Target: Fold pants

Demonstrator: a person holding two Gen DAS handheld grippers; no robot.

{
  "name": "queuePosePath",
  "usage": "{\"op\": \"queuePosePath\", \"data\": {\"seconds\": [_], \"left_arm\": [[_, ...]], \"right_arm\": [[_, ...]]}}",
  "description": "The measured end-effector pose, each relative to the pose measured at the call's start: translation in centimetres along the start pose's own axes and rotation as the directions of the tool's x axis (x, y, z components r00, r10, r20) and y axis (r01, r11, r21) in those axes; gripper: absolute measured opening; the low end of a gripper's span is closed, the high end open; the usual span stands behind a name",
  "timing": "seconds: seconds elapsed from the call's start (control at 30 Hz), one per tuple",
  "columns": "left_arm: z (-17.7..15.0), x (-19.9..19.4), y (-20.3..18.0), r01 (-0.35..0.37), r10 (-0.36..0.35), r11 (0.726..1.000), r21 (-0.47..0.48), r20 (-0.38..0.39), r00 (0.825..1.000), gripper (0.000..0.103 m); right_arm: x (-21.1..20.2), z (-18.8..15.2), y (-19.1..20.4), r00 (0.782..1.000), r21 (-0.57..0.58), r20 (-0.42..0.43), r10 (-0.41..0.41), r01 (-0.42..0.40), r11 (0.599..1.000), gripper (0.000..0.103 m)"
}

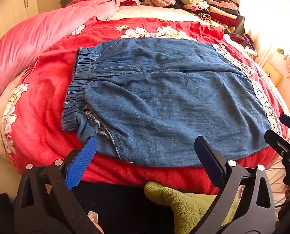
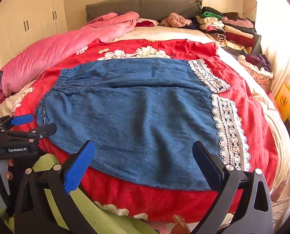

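On a red floral bedspread (image 2: 242, 81), lace-trimmed denim pants (image 2: 141, 117) lay flat; the left gripper (image 1: 145, 156) and right gripper (image 2: 144, 160) hovered wide apart, holding nothing.

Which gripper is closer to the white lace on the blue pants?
Right. The right gripper hovers open near the lace end of the pants; the left gripper hovers open toward the waistband end.

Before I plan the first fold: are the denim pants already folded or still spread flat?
Spread flat. The denim pants lie open across the red quilt, elastic waistband left, both lace hems side by side.
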State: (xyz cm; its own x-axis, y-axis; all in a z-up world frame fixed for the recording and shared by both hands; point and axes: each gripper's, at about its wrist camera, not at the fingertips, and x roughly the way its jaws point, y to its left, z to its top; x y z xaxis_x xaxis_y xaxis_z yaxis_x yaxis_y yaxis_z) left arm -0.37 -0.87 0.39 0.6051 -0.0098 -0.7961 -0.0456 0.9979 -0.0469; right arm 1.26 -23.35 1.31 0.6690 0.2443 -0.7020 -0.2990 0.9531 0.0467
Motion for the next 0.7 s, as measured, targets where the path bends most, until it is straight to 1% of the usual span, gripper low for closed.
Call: {"op": "queuePosePath", "data": {"seconds": [0.7], "left_arm": [[0.05,-0.22,0.28,-0.003,0.003,1.0,-0.003,0.008,1.0,0.094]], "right_arm": [[-0.01,0.02,-0.21,1.0,0.011,-0.002,0.005,-0.005,1.0,0.099]]}}
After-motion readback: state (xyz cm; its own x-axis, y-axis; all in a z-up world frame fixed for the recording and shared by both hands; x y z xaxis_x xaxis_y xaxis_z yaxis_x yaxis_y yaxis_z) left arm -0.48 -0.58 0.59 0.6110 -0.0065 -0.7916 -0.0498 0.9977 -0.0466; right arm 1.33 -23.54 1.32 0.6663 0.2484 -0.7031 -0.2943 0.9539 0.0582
